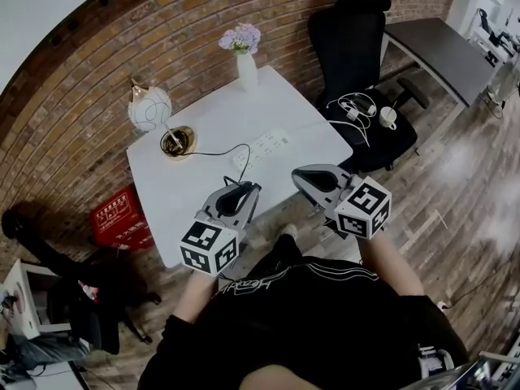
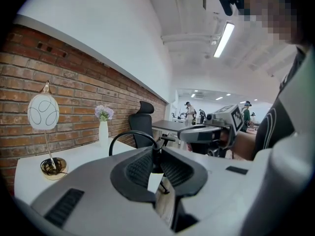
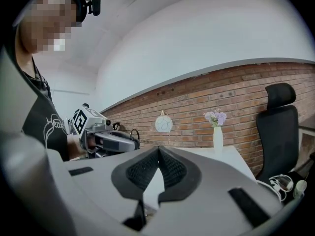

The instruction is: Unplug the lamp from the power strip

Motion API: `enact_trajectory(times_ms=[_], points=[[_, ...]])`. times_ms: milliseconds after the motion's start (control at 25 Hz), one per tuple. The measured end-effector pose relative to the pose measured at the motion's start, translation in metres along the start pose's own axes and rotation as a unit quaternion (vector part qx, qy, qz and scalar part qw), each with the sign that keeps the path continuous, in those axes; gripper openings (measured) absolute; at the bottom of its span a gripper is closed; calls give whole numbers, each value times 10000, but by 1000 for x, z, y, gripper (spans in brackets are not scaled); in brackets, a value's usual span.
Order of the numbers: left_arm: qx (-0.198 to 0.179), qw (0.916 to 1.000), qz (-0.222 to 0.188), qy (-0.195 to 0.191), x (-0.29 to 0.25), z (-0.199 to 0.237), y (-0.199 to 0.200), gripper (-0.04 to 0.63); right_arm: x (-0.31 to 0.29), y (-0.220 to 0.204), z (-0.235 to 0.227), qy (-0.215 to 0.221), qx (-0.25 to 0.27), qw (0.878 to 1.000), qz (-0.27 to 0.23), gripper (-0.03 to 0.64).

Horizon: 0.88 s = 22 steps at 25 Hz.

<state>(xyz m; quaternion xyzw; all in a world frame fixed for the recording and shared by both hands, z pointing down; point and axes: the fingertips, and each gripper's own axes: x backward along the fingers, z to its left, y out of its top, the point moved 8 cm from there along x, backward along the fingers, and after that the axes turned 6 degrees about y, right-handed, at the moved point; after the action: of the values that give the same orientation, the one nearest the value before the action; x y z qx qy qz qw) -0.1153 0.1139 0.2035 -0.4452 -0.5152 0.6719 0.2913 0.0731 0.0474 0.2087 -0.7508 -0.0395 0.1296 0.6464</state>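
Note:
The lamp, a white globe on a brass base, stands at the left of the white table. Its black cord runs right, curls before the white power strip and drops to my left gripper. That gripper hovers at the table's near edge, apart from the strip. In the left gripper view, the left gripper is shut on the cord's plug end, and the cord arcs away. My right gripper hangs beside it. The right gripper view shows the right gripper shut and empty.
A white vase of flowers stands at the table's far edge. A black office chair at the right carries cables and a white cup. A red crate sits on the floor left of the table, against the brick wall.

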Motion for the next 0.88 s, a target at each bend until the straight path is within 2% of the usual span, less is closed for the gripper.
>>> enact_trajectory(times_ms=[320,880], points=[[5,10000,-27,6,1,0,-5,46,-2,-7,4,-59,96,9998,138,-5],[44,10000,23,-14,-4,3,-12,46,-5,-18,0,-49,-22,9997,218,-5]])
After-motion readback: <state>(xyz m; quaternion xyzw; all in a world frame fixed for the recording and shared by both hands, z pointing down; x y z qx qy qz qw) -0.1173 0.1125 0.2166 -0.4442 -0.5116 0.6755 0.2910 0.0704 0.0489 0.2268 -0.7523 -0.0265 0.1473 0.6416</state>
